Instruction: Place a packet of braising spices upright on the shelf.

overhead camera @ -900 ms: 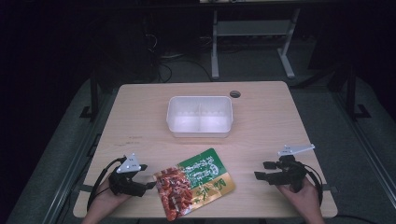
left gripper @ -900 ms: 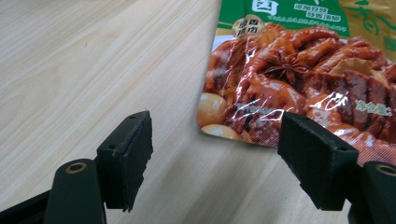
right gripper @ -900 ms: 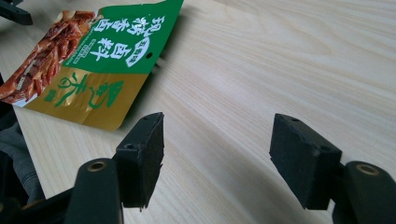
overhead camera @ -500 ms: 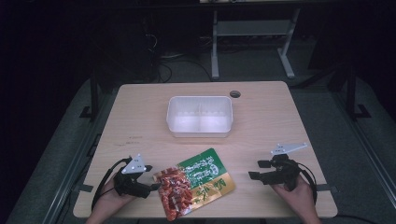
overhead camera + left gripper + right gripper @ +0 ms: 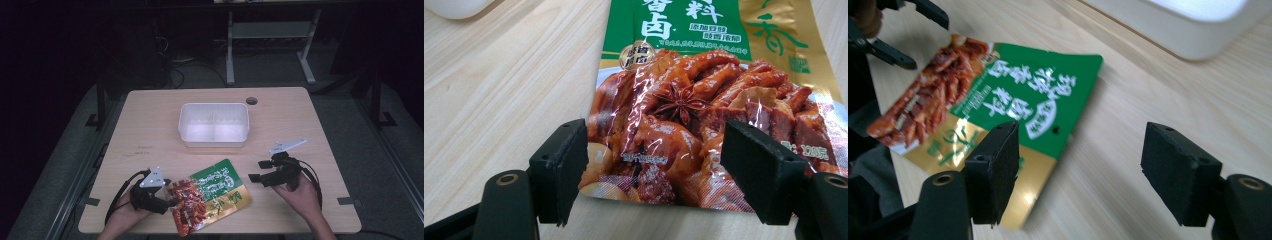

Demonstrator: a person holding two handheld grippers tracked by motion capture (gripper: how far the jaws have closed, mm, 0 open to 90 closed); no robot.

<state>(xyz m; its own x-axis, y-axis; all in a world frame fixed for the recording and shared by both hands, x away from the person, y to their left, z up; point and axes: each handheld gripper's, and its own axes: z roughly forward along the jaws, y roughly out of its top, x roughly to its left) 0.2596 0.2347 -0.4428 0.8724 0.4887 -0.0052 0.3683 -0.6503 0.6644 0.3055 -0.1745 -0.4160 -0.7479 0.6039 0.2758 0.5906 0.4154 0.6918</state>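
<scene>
A flat snack pouch point(image 5: 210, 197), green and gold with a picture of red braised meat, lies near the table's front edge. My left gripper point(image 5: 171, 202) is at the pouch's left end. In the left gripper view it point(image 5: 654, 165) stands open, its pads point(image 5: 566, 167) held over the pouch's point(image 5: 684, 115) picture end without pressing on it. My right gripper point(image 5: 255, 171) is just right of the pouch and points at it. In the right gripper view it point(image 5: 1083, 175) stands open over bare wood, with the pouch's point(image 5: 998, 95) green end beside its left jaw.
A white plastic container point(image 5: 214, 125) with a divider sits in the middle of the wooden table point(image 5: 150, 125), behind the pouch. A round cable hole point(image 5: 251, 100) is at the back. A metal stand point(image 5: 270, 30) is on the dark floor beyond.
My right gripper has moved left towards the pouch. My left gripper has shifted a little to the right, up to the pouch's end. The pouch has stayed put.
</scene>
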